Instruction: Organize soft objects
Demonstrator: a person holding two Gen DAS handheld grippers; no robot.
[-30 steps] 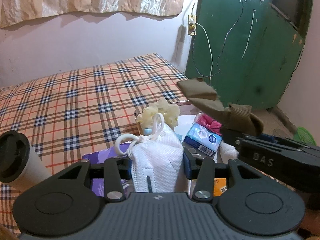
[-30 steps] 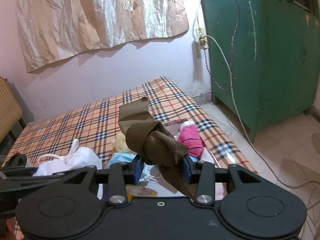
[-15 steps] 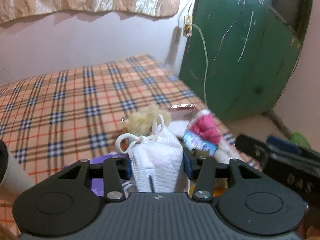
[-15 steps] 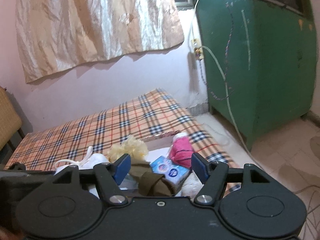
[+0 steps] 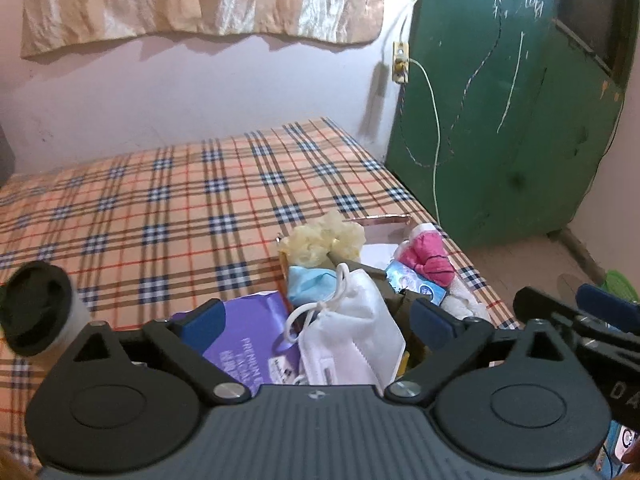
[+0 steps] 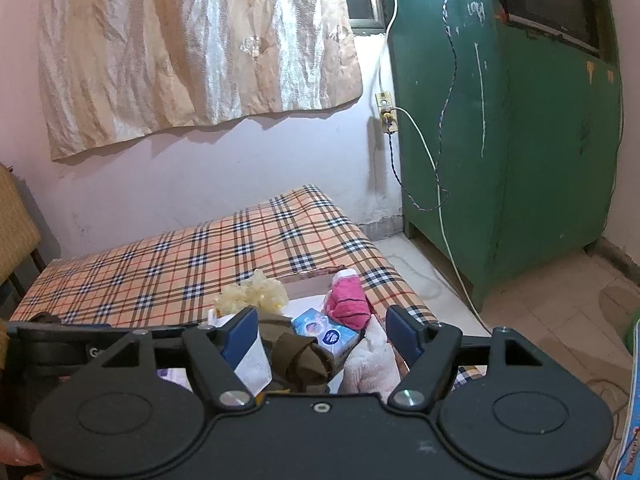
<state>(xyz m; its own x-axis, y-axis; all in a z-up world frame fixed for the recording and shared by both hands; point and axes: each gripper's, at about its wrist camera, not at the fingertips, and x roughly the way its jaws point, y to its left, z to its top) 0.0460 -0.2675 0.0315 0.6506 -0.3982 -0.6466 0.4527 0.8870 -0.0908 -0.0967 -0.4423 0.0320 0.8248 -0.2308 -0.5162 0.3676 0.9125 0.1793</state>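
My left gripper hovers over a shallow cardboard box on the bed, its jaws opening wide. A white face mask lies loose between them, clear of both pads, beside a blue mask. My right gripper hangs over the same box with its jaws still opening. An olive-brown sock rests below them, touched by neither pad. Also in the box are a pink sock, a blue tissue pack, a yellow puff and a white plush piece.
The plaid bed sheet stretches left and back to the pink wall. A green cabinet with a hanging cable stands to the right on tiled floor. A black-capped white cylinder and a purple packet lie at the near left.
The left jaws sprang apart and let go of the white mask. The right jaws released the olive sock, which dropped into the box, and that gripper rose and drew back.
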